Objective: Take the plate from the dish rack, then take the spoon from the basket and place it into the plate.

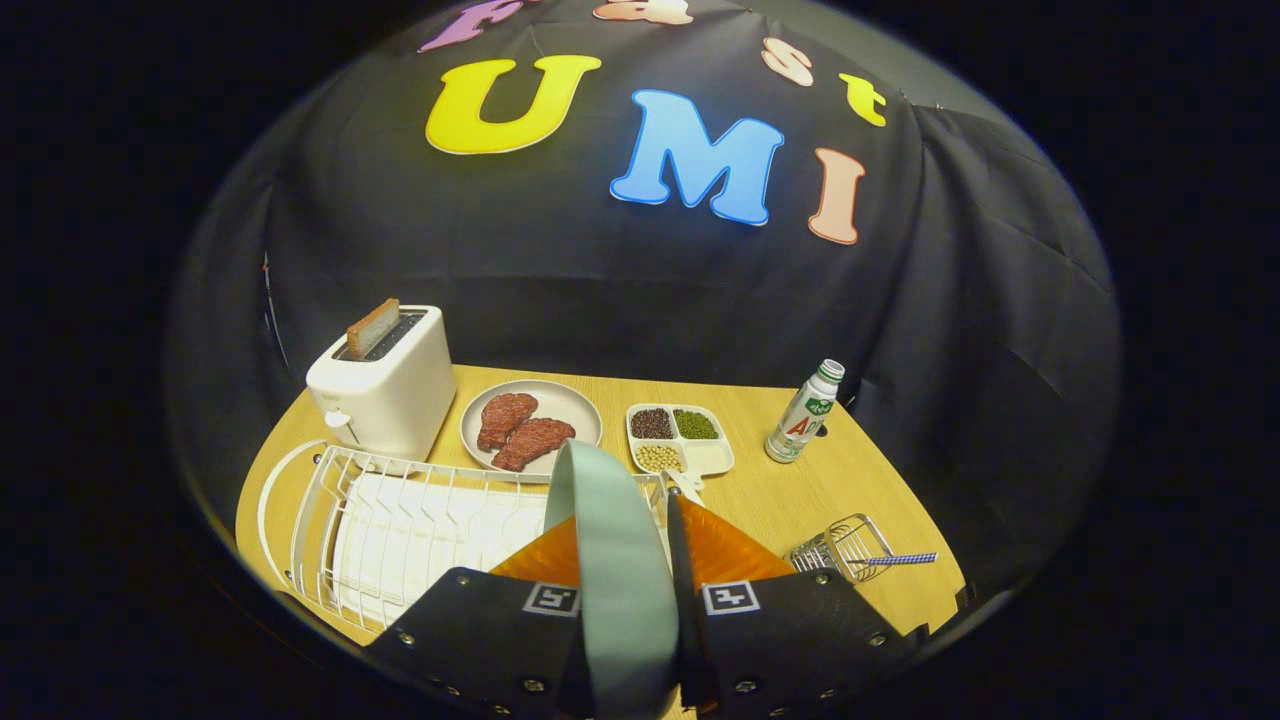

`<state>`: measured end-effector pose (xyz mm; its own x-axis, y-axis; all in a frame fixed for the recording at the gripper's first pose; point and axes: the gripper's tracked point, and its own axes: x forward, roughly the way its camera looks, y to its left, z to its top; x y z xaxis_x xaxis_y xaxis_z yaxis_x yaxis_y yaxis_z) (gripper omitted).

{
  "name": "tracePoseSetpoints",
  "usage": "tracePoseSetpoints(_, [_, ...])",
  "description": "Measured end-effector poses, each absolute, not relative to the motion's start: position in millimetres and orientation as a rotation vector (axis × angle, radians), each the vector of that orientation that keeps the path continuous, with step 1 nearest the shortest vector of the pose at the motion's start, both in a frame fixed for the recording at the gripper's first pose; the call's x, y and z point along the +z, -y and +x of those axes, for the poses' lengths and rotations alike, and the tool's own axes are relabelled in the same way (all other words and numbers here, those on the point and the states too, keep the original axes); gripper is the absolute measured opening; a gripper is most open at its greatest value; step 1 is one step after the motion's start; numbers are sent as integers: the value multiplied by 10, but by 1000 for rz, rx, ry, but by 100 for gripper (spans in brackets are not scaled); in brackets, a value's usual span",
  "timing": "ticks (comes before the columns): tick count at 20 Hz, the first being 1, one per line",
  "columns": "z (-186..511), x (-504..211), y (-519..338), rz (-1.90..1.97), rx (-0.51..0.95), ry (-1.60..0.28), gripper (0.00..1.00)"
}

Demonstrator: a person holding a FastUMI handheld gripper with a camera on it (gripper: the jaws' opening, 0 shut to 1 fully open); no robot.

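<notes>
Gripper (640,560) clamped on the pale green plate (615,560), held edge-on, lifted over the white dish rack (400,520) at the table's (800,490) near left corner. First step looking done. Still to fetch: spoon (900,560) in the wire basket (845,545) near the right edge.

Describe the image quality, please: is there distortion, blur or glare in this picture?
Gripper view: strong fisheye bending curves the table edge and dish rack; light falls evenly on the tabletop, with no harsh glare; the plate clamped edge-on in the claw looks soft and oversized from closeness; the toaster and bottle beyond stay fairly sharp.
</notes>
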<state>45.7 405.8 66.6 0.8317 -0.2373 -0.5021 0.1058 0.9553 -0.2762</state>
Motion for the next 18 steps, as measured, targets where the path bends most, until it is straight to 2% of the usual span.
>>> tracePoseSetpoints(9, [-531,1052,-3969,-313,-121,-507,29])
tracePoseSetpoints(18, [-1223,299,-3464,-243,-62,-628,29])
